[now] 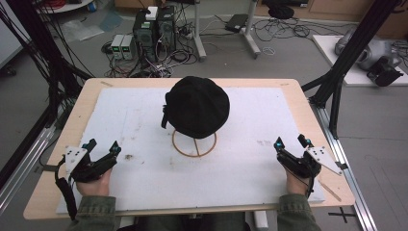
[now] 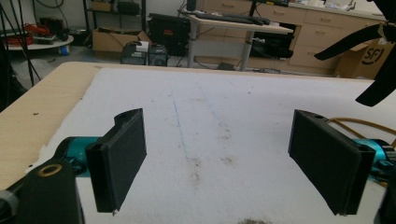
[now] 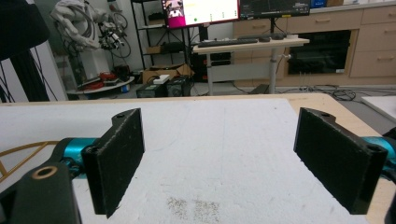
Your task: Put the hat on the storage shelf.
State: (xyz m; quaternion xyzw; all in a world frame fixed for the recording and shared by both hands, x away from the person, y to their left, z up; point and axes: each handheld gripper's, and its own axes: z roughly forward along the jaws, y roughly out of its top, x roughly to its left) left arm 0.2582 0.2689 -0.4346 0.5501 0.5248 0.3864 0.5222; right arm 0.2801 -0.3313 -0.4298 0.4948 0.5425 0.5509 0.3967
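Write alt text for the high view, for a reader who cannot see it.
A black hat sits on a gold wire stand at the middle of a white mat on a wooden table. The left gripper and right gripper, both open, rest at the mat's near corners, well apart from the hat.

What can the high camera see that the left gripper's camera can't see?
High view alone: the round top of the black hat on its gold wire stand, both grippers, left and right, held in the person's hands, both open and holding nothing.

Left gripper view alone: a close look between its own wide-apart jaws, with brown stains on the mat, plus wooden cabinets beyond the table.

Both: the white mat on the wooden table, and a curve of the stand's gold wire.
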